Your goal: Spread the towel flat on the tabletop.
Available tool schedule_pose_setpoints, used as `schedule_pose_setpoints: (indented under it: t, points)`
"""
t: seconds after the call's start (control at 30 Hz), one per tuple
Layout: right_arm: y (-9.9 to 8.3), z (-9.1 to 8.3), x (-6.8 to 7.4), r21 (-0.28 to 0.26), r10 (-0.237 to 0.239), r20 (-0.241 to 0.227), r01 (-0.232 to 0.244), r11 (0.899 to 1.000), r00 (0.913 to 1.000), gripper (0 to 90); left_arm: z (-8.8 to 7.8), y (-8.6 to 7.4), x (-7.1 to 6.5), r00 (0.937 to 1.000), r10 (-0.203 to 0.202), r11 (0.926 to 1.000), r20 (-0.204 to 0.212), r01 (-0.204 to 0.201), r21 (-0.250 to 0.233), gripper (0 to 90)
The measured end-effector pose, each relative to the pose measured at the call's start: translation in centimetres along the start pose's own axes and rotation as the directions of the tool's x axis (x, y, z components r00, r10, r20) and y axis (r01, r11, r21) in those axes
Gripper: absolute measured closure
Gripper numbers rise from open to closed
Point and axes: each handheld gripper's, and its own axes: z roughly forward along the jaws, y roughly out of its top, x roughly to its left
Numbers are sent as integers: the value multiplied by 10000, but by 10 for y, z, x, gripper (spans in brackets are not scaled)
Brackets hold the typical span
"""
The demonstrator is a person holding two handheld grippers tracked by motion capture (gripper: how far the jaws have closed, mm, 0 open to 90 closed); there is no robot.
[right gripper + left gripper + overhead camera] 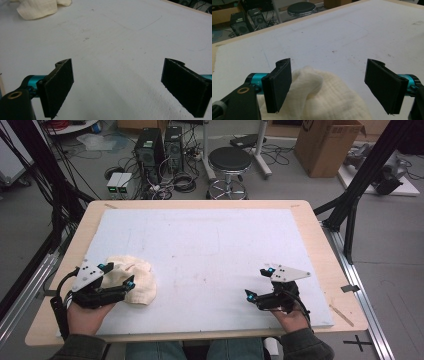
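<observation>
white mat [210, 265]: cream cloth [135, 280] crumpled, bunched.

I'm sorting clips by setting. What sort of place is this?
Probably a lab or workshop set up for recording. Desktop computer towers with tangled cables stand on the floor beyond the table, beside a round stool and a cardboard box.

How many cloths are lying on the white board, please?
1: a cream cloth at the white board's near-left part, bunched between the open left gripper's jaws.
</observation>
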Motion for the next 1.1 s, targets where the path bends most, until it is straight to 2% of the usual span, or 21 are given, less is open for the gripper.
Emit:
schedule_pose_setpoints:
  t: [0.17, 0.43, 0.5, 0.53, 0.57, 0.7, 0.77, 0.87, 1.03, 1.1]
  points:
    - [0, 1, 1, 20, 31, -32, -31, 10000, 10000, 102, 8, -7, 9, 9996, -251, 9995, -159, 254, 209, 225]
    - [1, -1, 4, -84, -42, -15, 42, 10000, 10000, 102, 29, -23, 19, 9983, -503, 9943, -301, 529, 922, 233]
    - [1, -1, 3, -83, -4, -40, 4, 10000, 10000, 102, 34, -28, 22, 9978, -582, 9903, -307, 615, 1245, 240]
    - [0, -1, 2, -80, 22, -34, -22, 10000, 10000, 102, 38, -33, 24, 9974, -671, 9854, -248, 702, 1549, 249]
    - [0, -1, 2, -80, 22, -34, -22, 10000, 10000, 102, 38, -33, 24, 9974, -671, 9854, -248, 702, 1549, 252]
    - [-1, -3, 0, -152, 23, -26, -23, 9999, 10000, 102, 44, -39, 26, 9970, -732, 9757, -247, 767, 2054, 292]
    - [-1, -3, 0, -151, 16, -31, -17, 9999, 10000, 102, 49, -42, 27, 9963, -791, 9680, -328, 846, 2364, 308]
    - [0, -2, 2, -144, 57, -88, -58, 9999, 9999, 102, 52, -45, 30, 9952, -870, 9603, -450, 958, 2619, 387]
    - [-1, -1, 1, -95, 1, -78, -2, 10000, 10000, 102, 55, -47, 32, 9950, -878, 9550, -468, 974, 2802, 526]
    - [-1, -1, 2, -61, 94, -82, -94, 9999, 9999, 102, 56, -49, 32, 9958, -812, 9518, -414, 898, 2933, 610]
